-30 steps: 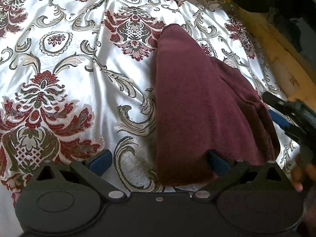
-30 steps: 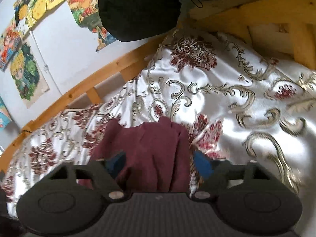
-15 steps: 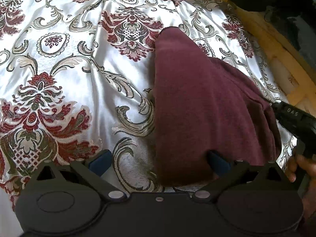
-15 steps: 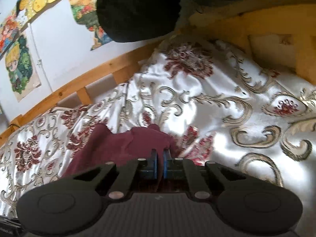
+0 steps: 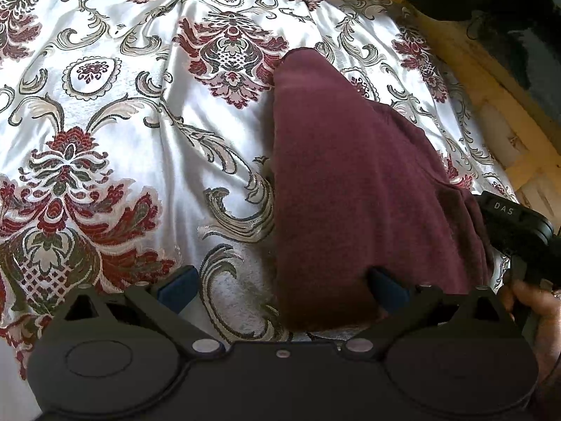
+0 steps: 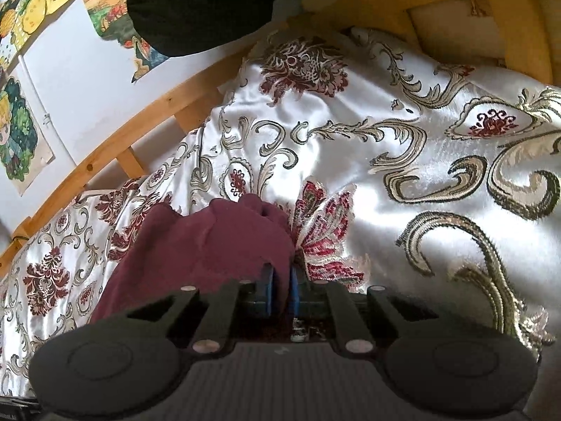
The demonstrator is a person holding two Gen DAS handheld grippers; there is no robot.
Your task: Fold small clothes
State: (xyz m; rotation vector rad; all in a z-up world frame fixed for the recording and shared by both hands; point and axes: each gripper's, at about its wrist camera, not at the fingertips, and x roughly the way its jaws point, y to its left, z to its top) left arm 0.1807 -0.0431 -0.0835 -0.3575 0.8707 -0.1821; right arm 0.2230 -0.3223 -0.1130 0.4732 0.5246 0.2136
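A maroon garment (image 5: pixel 350 193) lies folded lengthwise on a white satin bedspread (image 5: pixel 122 140) with red and gold flowers. My left gripper (image 5: pixel 282 286) hangs open just above the garment's near edge; its right pad touches the cloth and its left pad is over bare bedspread. In the right wrist view, my right gripper (image 6: pixel 281 289) has a bunched edge of the garment (image 6: pixel 210 242) between its blue pads. Its jaws are opening slightly while the cloth stays pinched. The right gripper's black body (image 5: pixel 515 221) shows at the garment's right side.
A wooden bed frame (image 6: pixel 122 140) runs along the bedspread's far side, with posters (image 6: pixel 21 133) on the wall behind. A dark cloth (image 6: pixel 200 3) hangs above. A person's hand (image 5: pixel 533 301) holds the right gripper's handle. The bedspread stretches wide to the left.
My right gripper went from wide open to closed on the garment's edge, sinking closer to the bed; its pads now stand a touch wider. The left gripper stayed still.
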